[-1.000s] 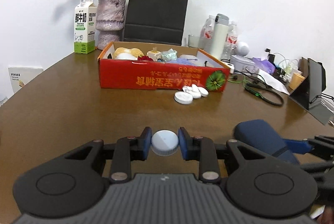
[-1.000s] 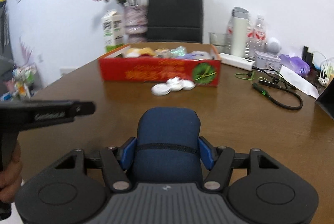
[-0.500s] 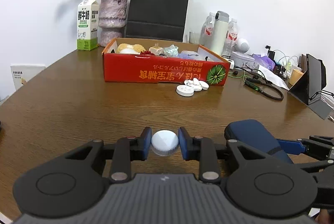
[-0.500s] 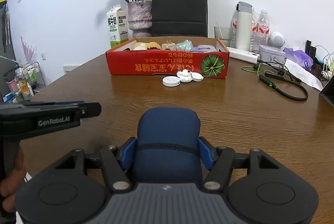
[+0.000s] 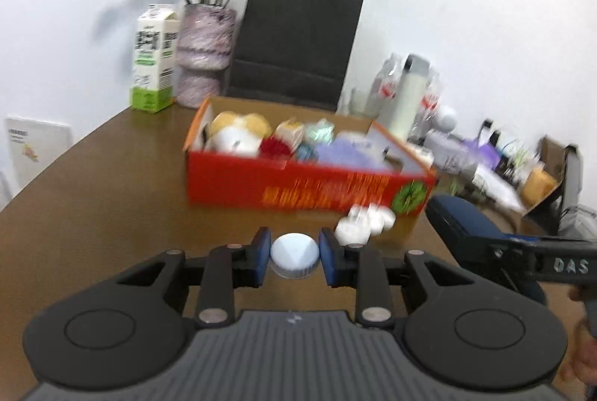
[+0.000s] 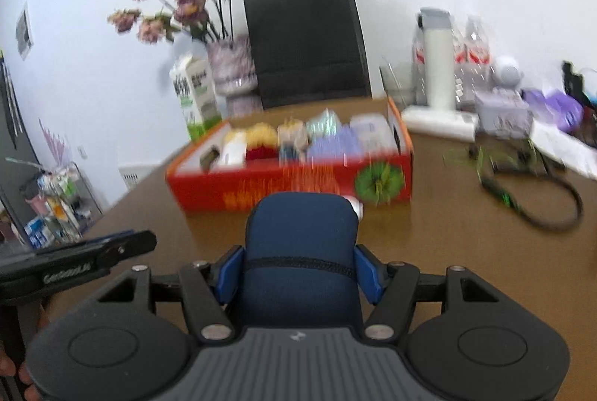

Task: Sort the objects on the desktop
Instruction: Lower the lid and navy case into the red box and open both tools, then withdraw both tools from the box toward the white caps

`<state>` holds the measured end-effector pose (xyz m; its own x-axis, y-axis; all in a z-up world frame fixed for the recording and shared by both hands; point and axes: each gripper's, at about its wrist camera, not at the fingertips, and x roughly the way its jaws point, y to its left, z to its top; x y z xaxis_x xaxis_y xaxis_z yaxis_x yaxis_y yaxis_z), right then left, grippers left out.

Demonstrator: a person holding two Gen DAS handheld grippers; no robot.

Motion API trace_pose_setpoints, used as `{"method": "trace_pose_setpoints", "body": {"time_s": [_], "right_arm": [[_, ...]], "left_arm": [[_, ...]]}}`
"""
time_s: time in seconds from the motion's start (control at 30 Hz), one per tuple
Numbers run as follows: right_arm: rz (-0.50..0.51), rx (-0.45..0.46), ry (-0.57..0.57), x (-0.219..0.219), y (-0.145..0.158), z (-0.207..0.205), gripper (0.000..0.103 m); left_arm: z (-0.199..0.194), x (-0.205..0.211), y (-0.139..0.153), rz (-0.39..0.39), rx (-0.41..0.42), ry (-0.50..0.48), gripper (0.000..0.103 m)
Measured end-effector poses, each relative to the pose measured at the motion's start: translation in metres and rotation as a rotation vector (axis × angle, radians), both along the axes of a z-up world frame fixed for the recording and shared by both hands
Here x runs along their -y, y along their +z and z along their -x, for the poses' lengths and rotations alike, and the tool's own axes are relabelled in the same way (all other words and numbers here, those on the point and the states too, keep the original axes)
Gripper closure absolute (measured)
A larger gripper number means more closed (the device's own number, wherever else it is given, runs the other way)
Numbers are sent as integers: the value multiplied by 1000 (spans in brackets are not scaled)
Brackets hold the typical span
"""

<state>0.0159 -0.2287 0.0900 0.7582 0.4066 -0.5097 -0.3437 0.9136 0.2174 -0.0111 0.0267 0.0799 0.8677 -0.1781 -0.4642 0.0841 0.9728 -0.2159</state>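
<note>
Both tongs are standing nearer the red box [image 5: 306, 184] than a second ago, and it is looming larger in both views. The left tongs [image 5: 294, 257] are grasping one white cap [image 5: 294, 253] between the blue pads, above the worktop [image 5: 112, 214]. The right tongs [image 6: 298, 274] are clenching one navy pouch [image 6: 302, 233]. One small cluster of white lids [image 5: 363, 223] is lying just beside the box's front wall; blur is hiding their count. The box is holding yellow, white, red, teal and lilac items, packed together. Behind it are standing one milk carton [image 5: 153, 57], one vase of flowers [image 5: 203, 57] and one black bag [image 5: 294, 42].
</note>
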Motion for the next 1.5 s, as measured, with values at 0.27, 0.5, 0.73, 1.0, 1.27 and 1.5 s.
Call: {"method": "trace_pose_setpoints", "body": {"time_s": [0.27,0.5,0.73,1.0,1.27,1.5], "right_arm": [[34,-32,8,-18,49,-145,41],[108,-146,-33,-62,17,-251,41],[206,-254,-18,-105,-40,-278,39],[119,-266,-53,-80,-18,-266,29],[118,-176,-71,-38,4,-197,25],[245,-15,-100,-18,-20,-80,18]], "left_arm": [[-116,-14,34,-25,-7,-42,74],[-203,-48,10,-33,-173,55,74],[-221,-41,-14,-91,-235,-2,71],[-213,-37,-4,-61,-239,27,50],[-135,2,1,-83,-143,-38,19],[-54,22,-15,-102,-90,28,0]]}}
